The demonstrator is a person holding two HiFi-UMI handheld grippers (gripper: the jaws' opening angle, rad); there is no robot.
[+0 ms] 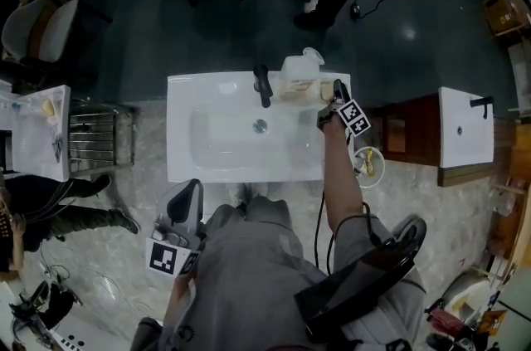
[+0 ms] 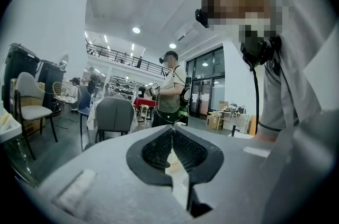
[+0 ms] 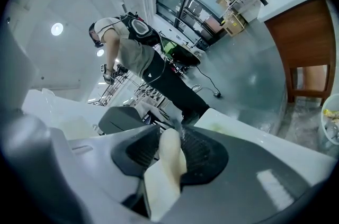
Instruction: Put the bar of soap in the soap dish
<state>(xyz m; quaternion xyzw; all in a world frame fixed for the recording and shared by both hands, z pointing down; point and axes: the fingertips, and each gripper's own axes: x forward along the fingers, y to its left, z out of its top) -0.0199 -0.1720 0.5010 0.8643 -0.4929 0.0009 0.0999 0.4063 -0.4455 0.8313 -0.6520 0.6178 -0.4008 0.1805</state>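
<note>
A cream bar of soap (image 3: 170,159) is clamped between the dark pads of my right gripper (image 3: 170,135). In the head view this gripper (image 1: 329,95) hovers over the back right corner of the white sink (image 1: 187,163), with the soap (image 1: 327,92) at its tip. It is just right of the pale translucent soap dish (image 1: 299,76). My left gripper (image 1: 194,187) is held low in front of the sink, away from it. In its own view the left gripper (image 2: 170,132) has its jaws together with nothing held.
A black faucet (image 1: 262,84) stands at the back of the sink, left of the dish, and the drain (image 1: 260,125) lies mid-basin. A wooden cabinet with a second white basin (image 1: 465,128) stands to the right. A small bin (image 1: 368,164) sits by the sink's right side. A person (image 3: 143,61) stands beyond.
</note>
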